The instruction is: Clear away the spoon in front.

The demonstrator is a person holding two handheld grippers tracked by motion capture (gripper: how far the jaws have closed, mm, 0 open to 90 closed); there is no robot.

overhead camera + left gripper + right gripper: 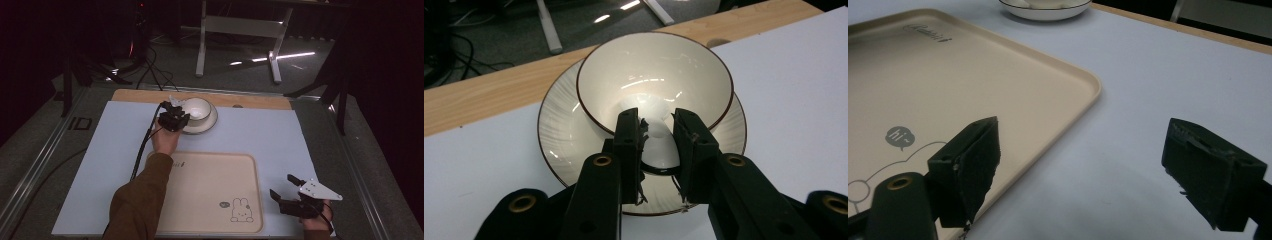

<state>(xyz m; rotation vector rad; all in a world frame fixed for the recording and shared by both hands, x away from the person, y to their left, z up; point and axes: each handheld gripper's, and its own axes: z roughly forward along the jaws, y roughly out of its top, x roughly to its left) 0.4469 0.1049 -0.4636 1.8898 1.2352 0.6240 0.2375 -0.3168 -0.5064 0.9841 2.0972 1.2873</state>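
A cream bowl (198, 108) with a dark brown rim stands on a matching plate (212, 123) at the far middle of the pale blue mat. My left gripper (176, 119) reaches it from the near left. In the left gripper view the two black jaws of this gripper (657, 131) are closed on the bowl (654, 75) at its near wall, above the plate (559, 135). My right gripper (281, 185) rests near the table's front right edge, and in its own view the gripper (1083, 142) stands wide open over bare mat, with nothing between the jaws.
A beige tray (210, 185) with a rabbit drawing lies at the front middle, its corner (1083, 82) just left of the right gripper. A wooden strip (250, 101) runs along the mat's far edge. Beyond it stands a white table frame (240, 30) on the floor.
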